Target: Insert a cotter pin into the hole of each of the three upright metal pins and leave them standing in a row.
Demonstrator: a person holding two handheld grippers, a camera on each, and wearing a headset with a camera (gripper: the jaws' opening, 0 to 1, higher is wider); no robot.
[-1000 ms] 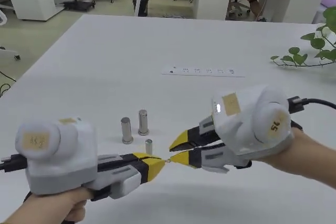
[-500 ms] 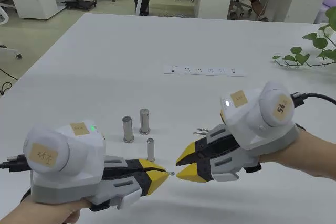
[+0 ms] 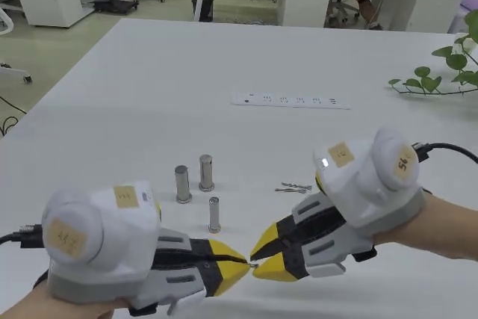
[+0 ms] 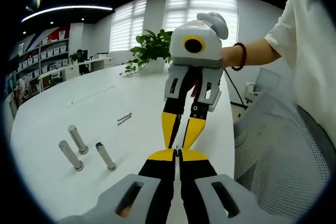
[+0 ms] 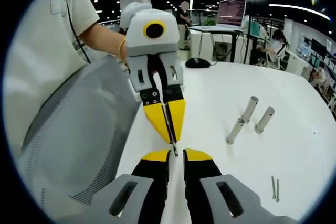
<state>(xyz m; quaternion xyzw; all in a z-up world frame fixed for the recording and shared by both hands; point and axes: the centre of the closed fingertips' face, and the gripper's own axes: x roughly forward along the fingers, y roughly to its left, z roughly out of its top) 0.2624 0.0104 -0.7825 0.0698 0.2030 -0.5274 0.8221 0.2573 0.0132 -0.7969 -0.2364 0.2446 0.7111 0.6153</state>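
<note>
Three upright metal pins stand on the white table: two at the back (image 3: 183,183) (image 3: 206,172) and a shorter one in front (image 3: 214,214). My left gripper (image 3: 240,262) is shut on a thin cotter pin (image 3: 252,263) that sticks out past its yellow tips. My right gripper (image 3: 260,254) faces it tip to tip, with its jaws a little apart around the pin's free end. Both grippers hover to the right of the front metal pin, nearer to me. The left gripper view shows the right gripper (image 4: 178,142) open just above my own shut tips (image 4: 178,153).
Two loose cotter pins (image 3: 293,187) lie on the table right of the metal pins. A white power strip (image 3: 290,100) lies further back. A leafy plant (image 3: 448,72) reaches in at the right edge. A mesh chair (image 5: 79,145) is beside the table.
Both grippers have drawn nearer to me, still tip to tip, with the cotter pin held in the left one. The right gripper's jaws have narrowed around the pin's end.
</note>
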